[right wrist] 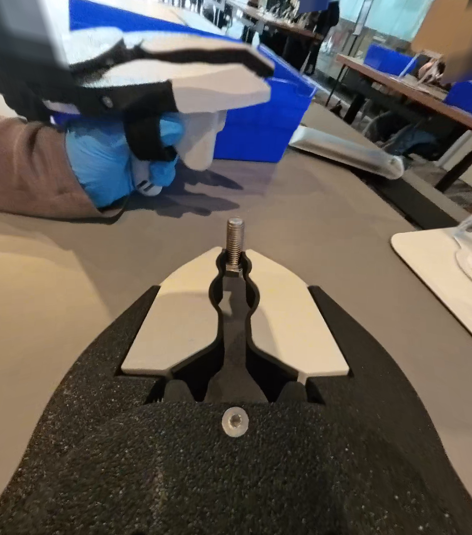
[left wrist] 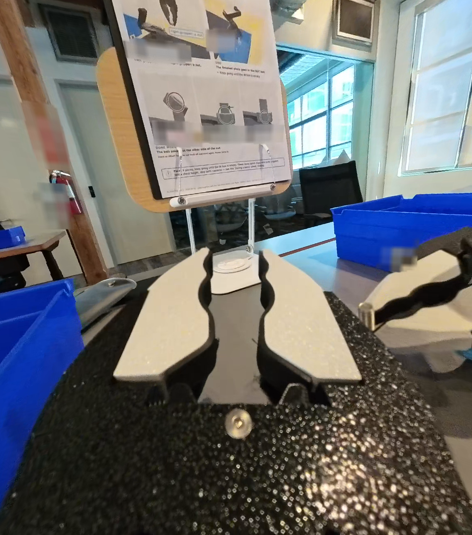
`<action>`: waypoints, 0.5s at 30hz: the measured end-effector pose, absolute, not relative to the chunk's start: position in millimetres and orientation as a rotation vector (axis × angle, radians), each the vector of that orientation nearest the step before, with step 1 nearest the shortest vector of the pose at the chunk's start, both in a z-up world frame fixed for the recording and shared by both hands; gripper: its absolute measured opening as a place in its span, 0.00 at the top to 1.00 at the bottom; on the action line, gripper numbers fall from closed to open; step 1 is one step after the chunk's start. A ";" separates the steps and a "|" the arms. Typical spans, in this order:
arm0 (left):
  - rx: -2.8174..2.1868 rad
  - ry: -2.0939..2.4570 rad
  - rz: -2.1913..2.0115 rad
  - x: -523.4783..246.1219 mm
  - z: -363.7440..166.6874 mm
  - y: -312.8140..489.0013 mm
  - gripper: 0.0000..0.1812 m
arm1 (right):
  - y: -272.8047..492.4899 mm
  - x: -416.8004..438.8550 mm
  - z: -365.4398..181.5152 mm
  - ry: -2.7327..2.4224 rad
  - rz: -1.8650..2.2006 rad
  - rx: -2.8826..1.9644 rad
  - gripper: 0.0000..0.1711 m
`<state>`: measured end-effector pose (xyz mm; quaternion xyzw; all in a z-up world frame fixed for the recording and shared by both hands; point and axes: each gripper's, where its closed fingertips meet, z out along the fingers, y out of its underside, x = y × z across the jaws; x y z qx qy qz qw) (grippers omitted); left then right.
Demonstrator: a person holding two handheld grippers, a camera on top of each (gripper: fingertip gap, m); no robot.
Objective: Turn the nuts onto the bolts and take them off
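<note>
My right gripper (right wrist: 233, 254) is shut on a steel bolt (right wrist: 234, 246). It grips the bolt at the hex head, and the threaded shank points forward past the fingertips, above the grey table (right wrist: 301, 231). The bolt's end also shows in the left wrist view (left wrist: 365, 311), at the tip of the right gripper (left wrist: 376, 317) to the right. My left gripper (left wrist: 234, 256) is open and empty, level above the table. In the right wrist view it (right wrist: 268, 79) sits up and left of the bolt, held by a blue-gloved hand (right wrist: 98, 162). I see no nut.
A blue bin (left wrist: 12, 362) stands close on the left and another (left wrist: 417, 228) at the right rear. A stand with an instruction sheet (left wrist: 200, 115) is straight ahead; its white base (right wrist: 431, 275) is right of the bolt. A silvery flat piece (right wrist: 344, 150) lies by the left bin (right wrist: 263, 124). The left gripper's tips are roughly 11 cm from the right gripper's.
</note>
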<state>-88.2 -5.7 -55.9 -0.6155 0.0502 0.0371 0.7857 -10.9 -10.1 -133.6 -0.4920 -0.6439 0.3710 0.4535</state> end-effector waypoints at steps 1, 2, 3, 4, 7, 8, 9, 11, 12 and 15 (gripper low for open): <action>-1.325 0.118 0.090 -87.3 -55.7 -5.5 0.84 | -11.2 -12.3 -137.3 -1.615 0.900 -1.225 0.94; -1.325 0.126 0.096 -86.3 -55.9 -5.2 0.84 | -13.9 -13.4 -139.4 -1.639 0.895 -1.218 0.94; -1.326 0.135 0.098 -84.8 -56.2 -4.9 0.84 | -16.6 -14.4 -141.1 -1.660 0.888 -1.205 0.94; -1.328 0.142 0.098 -83.3 -56.5 -4.5 0.84 | -18.7 -15.1 -143.5 -1.685 0.870 -1.191 0.94; -1.331 0.158 0.104 -80.4 -57.1 -4.2 0.84 | -25.0 -17.0 -151.0 -1.753 0.809 -1.148 0.94; -1.337 0.162 0.109 -79.9 -57.6 -4.0 0.84 | -26.3 -18.3 -152.4 -1.766 0.783 -1.125 0.94; -1.345 0.170 0.116 -79.1 -58.4 -3.6 0.84 | -26.0 -19.9 -151.4 -1.757 0.750 -1.091 0.94; -1.356 0.231 0.103 -71.4 -60.6 -3.3 0.85 | -20.9 -21.8 -138.2 -1.676 0.660 -0.978 0.94; -1.364 0.281 0.082 -64.7 -62.6 -3.3 0.85 | -16.9 -20.8 -127.0 -1.614 0.615 -0.919 0.94; -1.359 0.419 -0.032 -41.3 -67.7 -6.4 0.85 | 1.9 -9.6 -97.2 -1.414 0.495 -0.846 0.94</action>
